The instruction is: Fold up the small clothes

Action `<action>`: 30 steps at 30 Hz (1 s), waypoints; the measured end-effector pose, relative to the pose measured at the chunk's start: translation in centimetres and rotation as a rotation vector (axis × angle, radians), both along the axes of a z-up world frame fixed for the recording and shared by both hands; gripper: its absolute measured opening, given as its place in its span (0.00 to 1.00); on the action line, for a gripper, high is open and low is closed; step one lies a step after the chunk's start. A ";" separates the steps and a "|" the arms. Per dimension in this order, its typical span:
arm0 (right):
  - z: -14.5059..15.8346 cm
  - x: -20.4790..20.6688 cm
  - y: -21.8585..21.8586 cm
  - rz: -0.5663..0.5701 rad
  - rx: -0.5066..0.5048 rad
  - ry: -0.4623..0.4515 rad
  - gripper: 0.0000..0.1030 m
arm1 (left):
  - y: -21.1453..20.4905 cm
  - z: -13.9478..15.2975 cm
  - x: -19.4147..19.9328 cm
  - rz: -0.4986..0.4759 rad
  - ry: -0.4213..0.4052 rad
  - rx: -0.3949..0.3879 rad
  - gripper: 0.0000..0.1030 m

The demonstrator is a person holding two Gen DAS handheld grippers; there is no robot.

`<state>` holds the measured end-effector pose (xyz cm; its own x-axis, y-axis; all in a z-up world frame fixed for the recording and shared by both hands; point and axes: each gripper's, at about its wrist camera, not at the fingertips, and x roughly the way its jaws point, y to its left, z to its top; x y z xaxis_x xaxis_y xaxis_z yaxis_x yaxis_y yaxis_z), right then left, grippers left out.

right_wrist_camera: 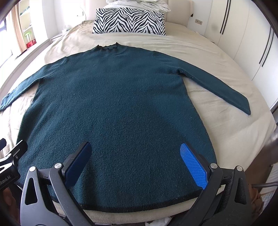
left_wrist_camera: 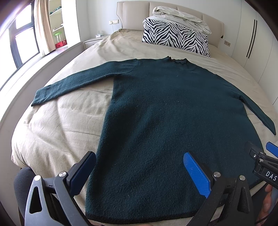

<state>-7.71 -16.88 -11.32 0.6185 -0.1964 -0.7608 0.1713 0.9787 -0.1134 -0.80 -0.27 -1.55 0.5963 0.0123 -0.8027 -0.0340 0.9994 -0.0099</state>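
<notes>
Two grippers are held low over the near edge of a bed (left_wrist_camera: 57, 121), one in each hand. A dark teal knitted sweater (left_wrist_camera: 165, 113) is laid flat on the beige sheet, neck toward the headboard, both sleeves spread outward and the hem nearest the cameras. The left gripper (left_wrist_camera: 140, 173) is seen with its fingers spread wide and nothing held between them; it is poised above the left part of the hem. The right gripper (right_wrist_camera: 137, 163) is likewise wide open and empty, poised above the right part of the hem. In the left wrist view, part of the right gripper is also visible at the right edge.

Beyond the sweater, a zebra-striped pillow (right_wrist_camera: 129, 20) is propped against the headboard, with a crumpled white duvet (left_wrist_camera: 180, 16) piled on top of it.

The sweater is judged to be soft, limp and fairly light, with a fuzzy knit that should be gripped without slipping but is likely to stretch and sag when lifted. It is best taken at the hem corners or at a sleeve cuff and shoulder, so that the fabric is carried over evenly. No fold is yet made.
</notes>
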 end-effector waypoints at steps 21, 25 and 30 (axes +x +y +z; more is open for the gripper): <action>0.0 0.2 0.0 0.004 -0.001 0.010 1.00 | 0.0 0.1 -0.1 -0.002 -0.001 -0.002 1.00; -0.1 0.2 0.1 0.006 -0.001 0.012 1.00 | 0.0 0.1 0.0 -0.001 -0.001 0.003 1.00; -0.1 0.3 0.1 0.006 0.000 0.014 1.00 | 0.1 0.4 0.0 0.003 0.003 0.006 1.00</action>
